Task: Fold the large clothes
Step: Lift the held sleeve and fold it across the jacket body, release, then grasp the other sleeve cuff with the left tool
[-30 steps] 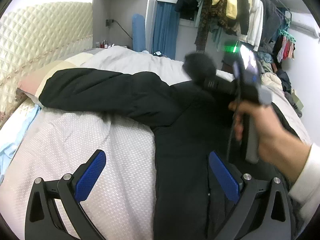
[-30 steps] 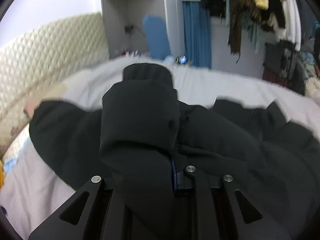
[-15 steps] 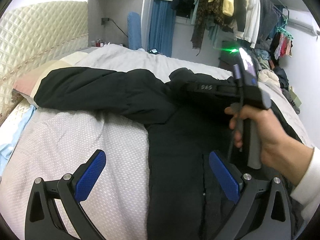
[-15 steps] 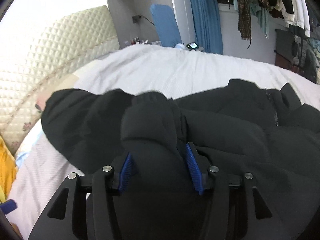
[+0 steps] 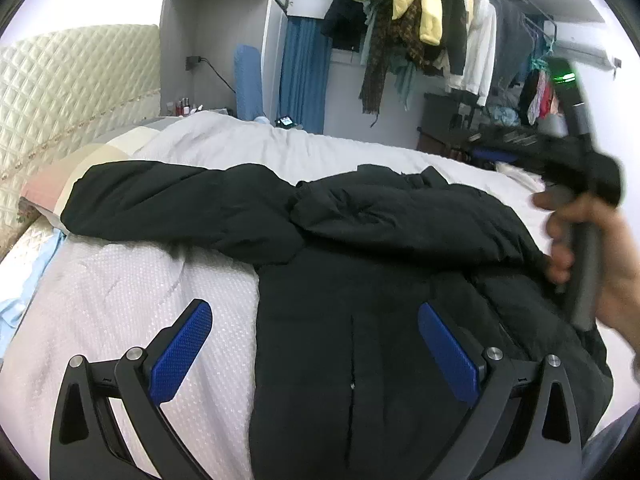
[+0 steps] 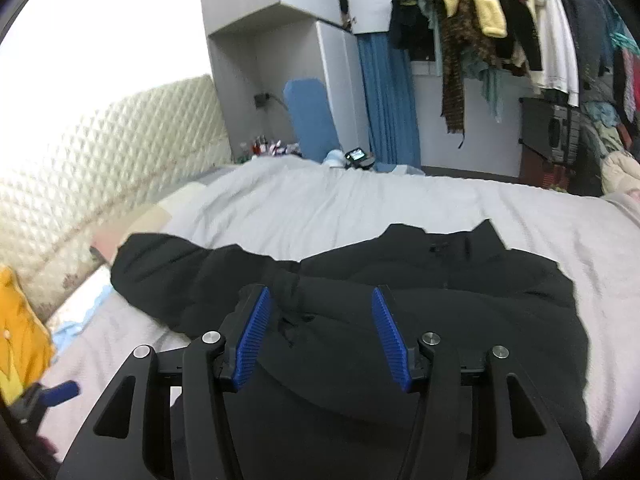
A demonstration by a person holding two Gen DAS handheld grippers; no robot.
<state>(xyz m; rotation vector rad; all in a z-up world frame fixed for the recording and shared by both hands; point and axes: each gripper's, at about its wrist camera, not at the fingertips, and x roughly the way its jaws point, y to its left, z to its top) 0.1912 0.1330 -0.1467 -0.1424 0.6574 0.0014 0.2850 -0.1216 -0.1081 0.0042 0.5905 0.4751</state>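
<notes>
A large black padded jacket point(image 5: 360, 320) lies spread on the bed point(image 5: 260, 148). Its right sleeve point(image 5: 400, 216) is folded across the chest. Its left sleeve point(image 5: 172, 200) stretches out toward the headboard. My left gripper point(image 5: 316, 344) is open and empty, hovering over the jacket's lower body and the bedcover. My right gripper point(image 6: 320, 336) is open and empty above the folded sleeve's cuff point(image 6: 288, 300). The jacket also shows in the right wrist view point(image 6: 440, 320). The right gripper's body point(image 5: 560, 156) shows in the left wrist view, held in a hand.
A quilted headboard point(image 5: 60, 92) stands at the left. A pillow point(image 5: 52, 184) lies under the outstretched sleeve. A rack of hanging clothes point(image 5: 440, 32) is at the back right. A blue curtain point(image 5: 304, 76) and a cabinet point(image 5: 224, 20) stand beyond the bed.
My right gripper opened and let go of the right sleeve, which now lies across the jacket's chest. The right gripper then pulled back and up to the right.
</notes>
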